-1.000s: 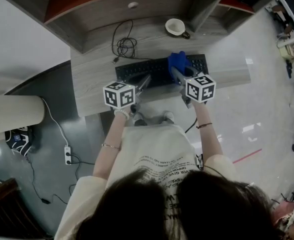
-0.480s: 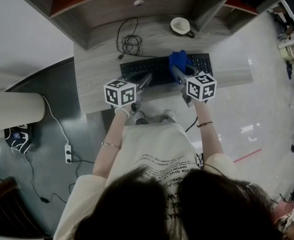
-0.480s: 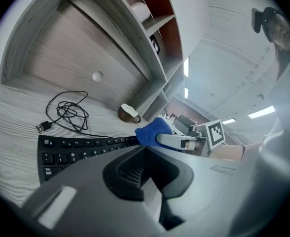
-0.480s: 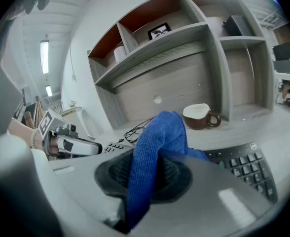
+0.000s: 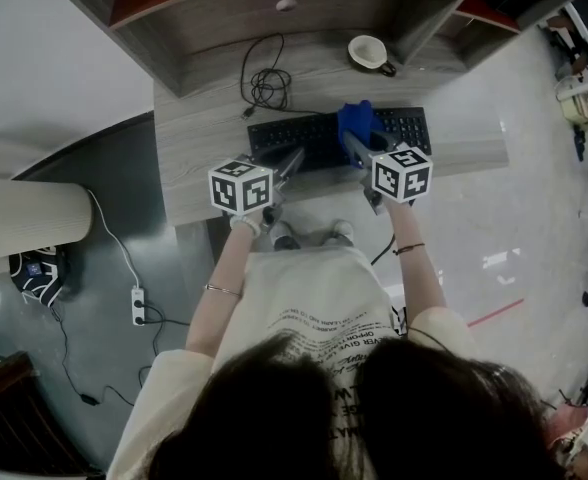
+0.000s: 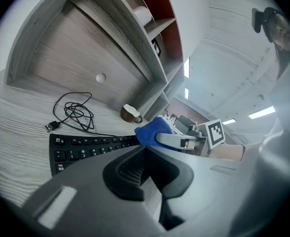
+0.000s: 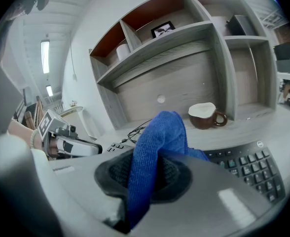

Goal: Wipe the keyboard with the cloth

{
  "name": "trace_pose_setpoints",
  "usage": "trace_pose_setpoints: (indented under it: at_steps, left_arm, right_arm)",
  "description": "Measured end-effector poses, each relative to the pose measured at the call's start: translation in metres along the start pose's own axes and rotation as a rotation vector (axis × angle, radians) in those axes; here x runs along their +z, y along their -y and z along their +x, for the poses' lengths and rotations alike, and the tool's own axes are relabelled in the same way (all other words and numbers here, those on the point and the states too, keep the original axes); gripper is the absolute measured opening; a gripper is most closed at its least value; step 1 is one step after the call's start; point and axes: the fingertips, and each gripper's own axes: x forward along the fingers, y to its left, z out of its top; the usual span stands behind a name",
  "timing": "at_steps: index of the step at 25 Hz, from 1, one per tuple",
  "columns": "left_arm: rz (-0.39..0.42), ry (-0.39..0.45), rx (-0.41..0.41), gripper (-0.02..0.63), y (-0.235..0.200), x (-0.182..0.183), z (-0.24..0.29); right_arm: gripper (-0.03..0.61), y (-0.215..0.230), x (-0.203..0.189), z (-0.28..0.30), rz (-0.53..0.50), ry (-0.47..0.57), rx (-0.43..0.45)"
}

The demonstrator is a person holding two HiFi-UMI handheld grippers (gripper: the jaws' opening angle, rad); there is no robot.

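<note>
Head view: cloth (image 5: 355,120) covers a patch of the keyboard (image 5: 312,133); key legends too small to read.
Left gripper view: keyboard's right end hidden behind the left gripper (image 6: 144,152) body.
Right gripper view: cloth blocks the keyboard's middle. Framed picture (image 7: 163,28) on shelf (image 7: 184,36) too small to make out.

Probably an office: a grey wood desk (image 5: 199,163) with shelf hutch (image 5: 224,23) at frame top, keyboard (image 5: 304,140), mug (image 5: 369,52), strip ceiling lights (image 7: 45,56).

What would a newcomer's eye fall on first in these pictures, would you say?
The bright blue cloth, clamped in the right gripper over the right half of the black keyboard. Next, the left gripper, shut and empty near its front edge, and the brown cup at the back right of the desk.
</note>
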Motion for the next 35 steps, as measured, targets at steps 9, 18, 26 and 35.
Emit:
trace_pose_setpoints:
  at_steps: [9, 18, 26, 35]
  left_arm:
    - [-0.007, 0.008, 0.017, -0.003, -0.009, -0.003, -0.017]
    - [-0.001, 0.020, 0.027, -0.002, -0.014, -0.003, -0.032]
    - [0.002, 0.028, 0.036, -0.003, -0.018, -0.004, -0.045]
    - [0.001, 0.040, 0.053, -0.003, -0.021, -0.007, -0.057]
  right_arm:
    - [0.058, -0.013, -0.002, 0.008, -0.006, -0.004, 0.010]
    - [0.058, -0.031, -0.004, 0.016, -0.013, -0.001, 0.026]
    - [0.058, -0.042, -0.006, 0.020, -0.017, 0.002, 0.032]
    - [0.058, -0.051, -0.008, 0.025, -0.025, -0.004, 0.050]
